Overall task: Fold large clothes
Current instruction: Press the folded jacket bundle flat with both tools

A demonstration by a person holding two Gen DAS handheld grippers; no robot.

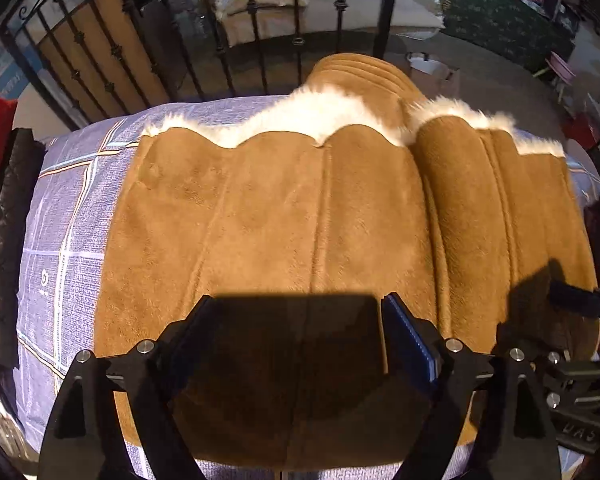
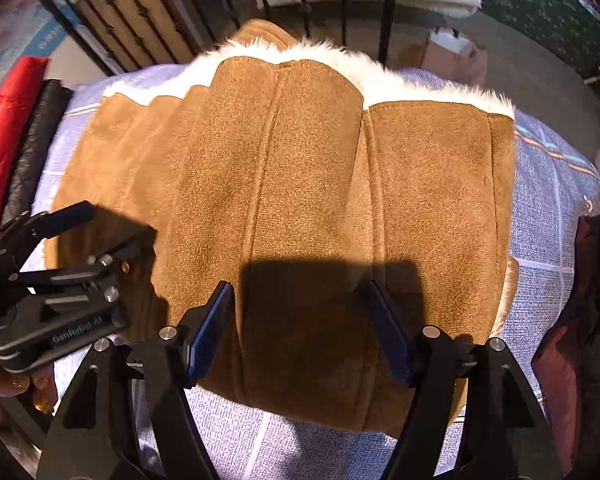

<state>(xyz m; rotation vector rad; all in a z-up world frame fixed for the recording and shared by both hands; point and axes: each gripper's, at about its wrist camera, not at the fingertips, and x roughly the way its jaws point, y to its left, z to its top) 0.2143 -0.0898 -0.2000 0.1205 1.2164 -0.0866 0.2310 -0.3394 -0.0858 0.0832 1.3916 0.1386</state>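
The coat point(image 1: 284, 216) lies spread flat on the bed point(image 1: 60, 216), taking up most of the middle. One part of it is folded over on top, toward the right side. Its fur edge point(image 1: 300, 116) lies at the far side, near the railing point(image 1: 252, 32) that stands behind the bed. More clothes point(image 2: 24, 132) lie in a row along the bed's left edge. A box point(image 2: 452, 52) sits on the floor past the railing.

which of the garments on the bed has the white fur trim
The tan suede coat spread across the middle of the bed, white fur along its far edge. The red garment and the black quilted one at the left side show no fur.
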